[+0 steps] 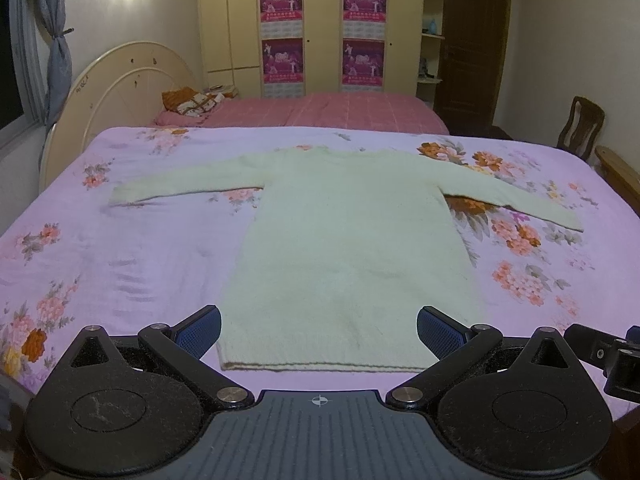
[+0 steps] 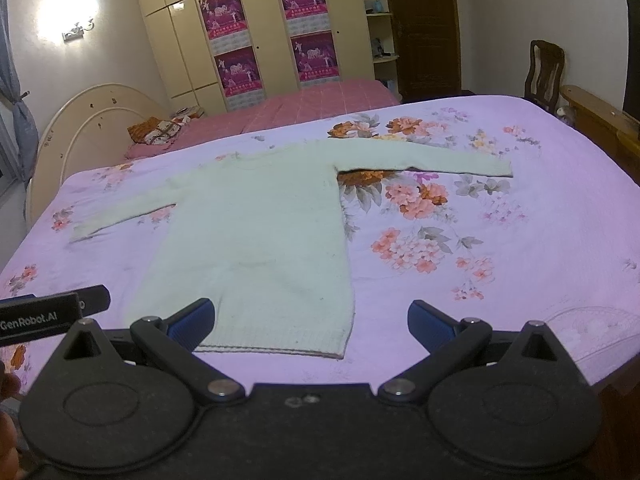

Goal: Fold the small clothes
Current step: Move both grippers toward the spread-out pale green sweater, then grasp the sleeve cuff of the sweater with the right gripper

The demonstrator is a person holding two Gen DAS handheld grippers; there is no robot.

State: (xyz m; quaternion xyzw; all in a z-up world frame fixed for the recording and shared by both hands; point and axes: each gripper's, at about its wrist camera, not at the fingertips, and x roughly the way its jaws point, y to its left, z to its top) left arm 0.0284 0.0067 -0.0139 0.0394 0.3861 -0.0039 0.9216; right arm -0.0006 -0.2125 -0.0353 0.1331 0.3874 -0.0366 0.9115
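Note:
A pale green knitted sweater (image 1: 344, 240) lies flat on the purple flowered bedspread (image 1: 120, 264), both sleeves spread out, its hem toward me. It also shows in the right wrist view (image 2: 256, 232). My left gripper (image 1: 319, 330) is open and empty, held above the hem with the blue pads either side of the body. My right gripper (image 2: 311, 322) is open and empty, above the hem's right corner. The right gripper's edge shows in the left wrist view (image 1: 612, 354); the left gripper's body shows in the right wrist view (image 2: 44, 314).
A second bed with a pink cover (image 1: 320, 110) and a patterned pillow (image 1: 192, 102) stands behind. A cream headboard (image 1: 116, 92) is at the left. A wooden chair (image 2: 544, 72) and a wooden footboard (image 2: 600, 120) are at the right. Wardrobes with posters (image 1: 324, 28) line the back wall.

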